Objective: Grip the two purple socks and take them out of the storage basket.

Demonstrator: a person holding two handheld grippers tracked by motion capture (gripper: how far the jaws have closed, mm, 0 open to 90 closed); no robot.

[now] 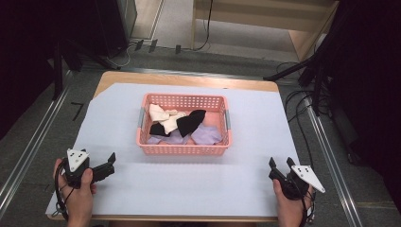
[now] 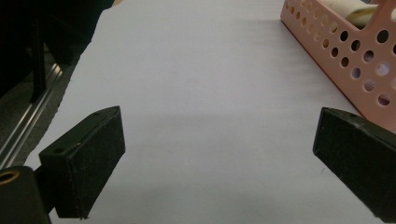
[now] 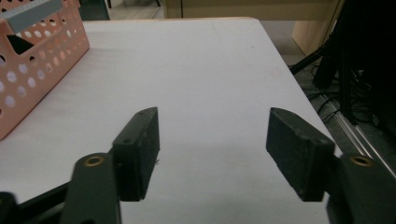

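Here, basket [image 1: 183, 148]: we see it pink, mid-table, holding cream, black and lilac cloths [image 1: 178, 124].
Left gripper [image 1: 111, 163]: we hold it near the basket's left, jaws wide, empty.
Right gripper [image 1: 280, 163]: well apart, jaws wide, empty.
Table [image 1: 198, 184]: white sheet.

White table cover [image 1: 189, 184], floor cables [image 1: 302, 109]

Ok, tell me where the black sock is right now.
The black sock lies inside the pink basket at mid-table in the high view, draped over the cream sock and the lilac ones, well ahead of both grippers.
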